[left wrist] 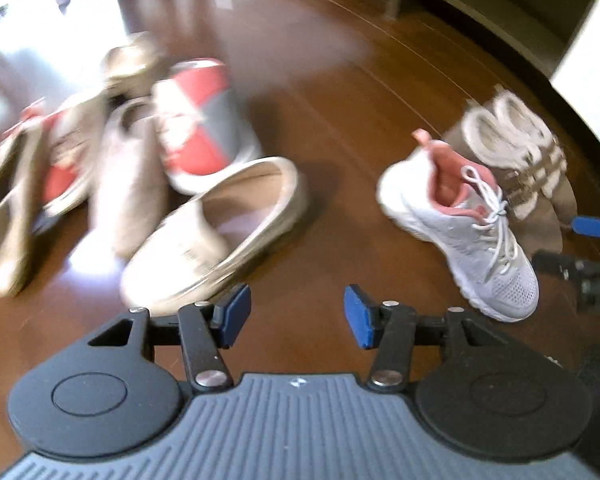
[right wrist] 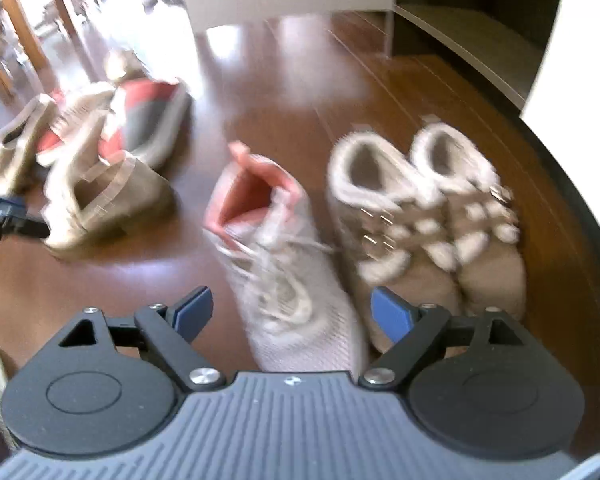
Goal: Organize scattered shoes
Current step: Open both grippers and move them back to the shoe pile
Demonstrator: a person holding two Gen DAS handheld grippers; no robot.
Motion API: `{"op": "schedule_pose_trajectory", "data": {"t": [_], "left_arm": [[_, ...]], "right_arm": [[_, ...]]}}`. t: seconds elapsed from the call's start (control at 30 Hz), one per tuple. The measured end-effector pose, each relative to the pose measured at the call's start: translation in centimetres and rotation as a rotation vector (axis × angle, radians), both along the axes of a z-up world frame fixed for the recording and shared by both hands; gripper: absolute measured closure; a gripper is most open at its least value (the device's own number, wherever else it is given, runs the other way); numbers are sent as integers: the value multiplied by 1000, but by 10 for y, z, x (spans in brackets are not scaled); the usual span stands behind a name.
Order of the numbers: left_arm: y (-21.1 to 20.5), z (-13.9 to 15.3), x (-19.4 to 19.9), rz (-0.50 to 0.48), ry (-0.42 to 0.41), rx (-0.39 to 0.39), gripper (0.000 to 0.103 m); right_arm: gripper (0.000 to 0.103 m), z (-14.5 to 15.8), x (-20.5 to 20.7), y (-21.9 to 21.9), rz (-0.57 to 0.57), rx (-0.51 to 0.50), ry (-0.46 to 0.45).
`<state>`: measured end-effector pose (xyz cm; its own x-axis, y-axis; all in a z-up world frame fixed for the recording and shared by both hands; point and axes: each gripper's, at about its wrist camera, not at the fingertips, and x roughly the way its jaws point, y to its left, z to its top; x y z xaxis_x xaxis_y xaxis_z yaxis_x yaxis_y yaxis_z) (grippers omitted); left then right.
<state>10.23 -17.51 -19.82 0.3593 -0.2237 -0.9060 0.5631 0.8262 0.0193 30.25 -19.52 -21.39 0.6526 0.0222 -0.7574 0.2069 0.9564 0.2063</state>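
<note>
We are holding the left tongs (left wrist: 296, 316) apart over bare wooden floor (left wrist: 340, 120), nothing between their blue pads, and the right tongs (right wrist: 292, 314) are standing wider still, with the toe of the white and pink sneaker (right wrist: 284, 264) lying under the gap between them, no pad pressing on it. That sneaker is sitting just beside the pair of fur-lined tan boots (right wrist: 428, 216), which are standing side by side close to the low shelf (right wrist: 472, 36) along the right edge of the room. A broad strip of open floor is running between this group and the scattered heap on the left, where a beige slip-on (left wrist: 216, 232) is lying nearest our left tongs, with a red and grey sneaker (left wrist: 204, 120) behind it. The rest of the heap is smearing into blur (we cannot tell how many shoes are in it or which are touching). The right tongs are showing only partly at the left view's right edge, cut off by the frame.
</note>
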Motion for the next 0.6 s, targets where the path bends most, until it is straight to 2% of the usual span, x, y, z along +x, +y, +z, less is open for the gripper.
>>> {"op": "schedule_pose_trajectory", "data": {"t": [0.2,0.3,0.4,0.43,0.47,0.5,0.6], "left_arm": [[55,46,2,64,-63,41,50],[81,75,-3,-10,-123,132,50],[92,86,-5,-67,-143,189,50],[97,91,-3,-88,-138,208,52],[106,97,3,-115,-127,242,64],[108,99,3,-120,-126,248,69],[121,108,18,-143,-100,280,64]], "right_arm": [[18,52,24,27,97,-16,-117],[16,72,34,49,175,-27,-137],[15,87,47,76,271,-68,-135],[15,90,52,83,289,-85,-130],[15,90,52,85,291,-90,-128],[15,97,63,98,318,-114,-123],[16,107,86,121,418,-110,-125]]}}
